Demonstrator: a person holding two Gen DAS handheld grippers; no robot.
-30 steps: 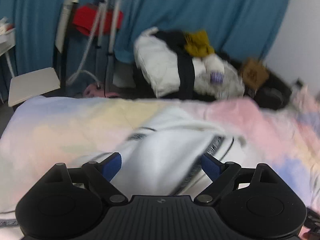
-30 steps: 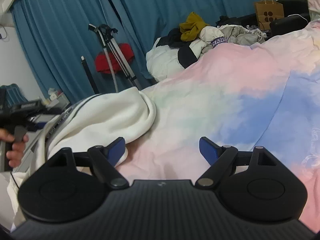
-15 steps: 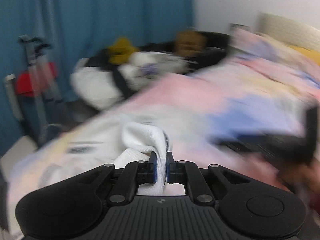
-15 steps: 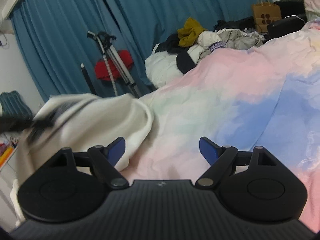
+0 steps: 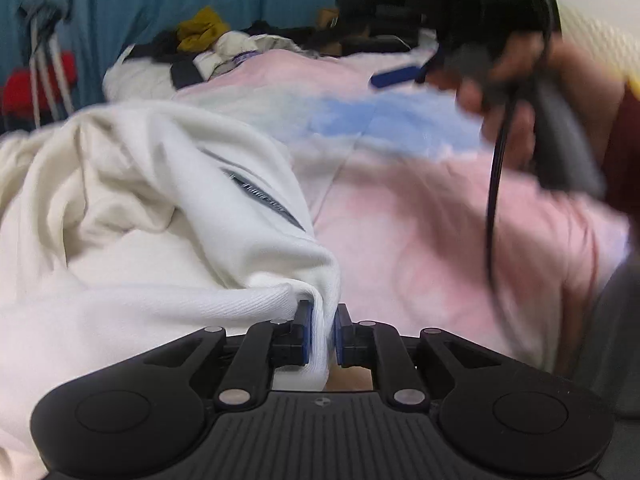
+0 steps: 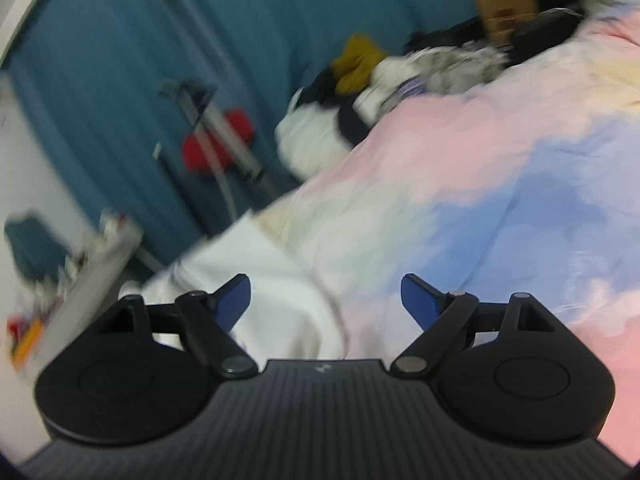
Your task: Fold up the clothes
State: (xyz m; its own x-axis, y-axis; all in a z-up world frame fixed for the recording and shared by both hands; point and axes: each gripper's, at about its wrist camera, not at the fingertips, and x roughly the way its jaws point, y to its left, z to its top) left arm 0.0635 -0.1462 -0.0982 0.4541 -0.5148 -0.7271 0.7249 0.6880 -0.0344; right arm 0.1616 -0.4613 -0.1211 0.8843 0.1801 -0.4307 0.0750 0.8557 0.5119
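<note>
L gripper (image 5: 320,330) clamps white garment (image 5: 160,208); only L view shows it; R gripper (image 6: 326,300) agape

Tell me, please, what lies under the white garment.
The white garment, pinched at one edge by the left gripper, lies on the pastel bedcover, which shows beside it. Whatever is beneath its bunched folds is covered.
</note>
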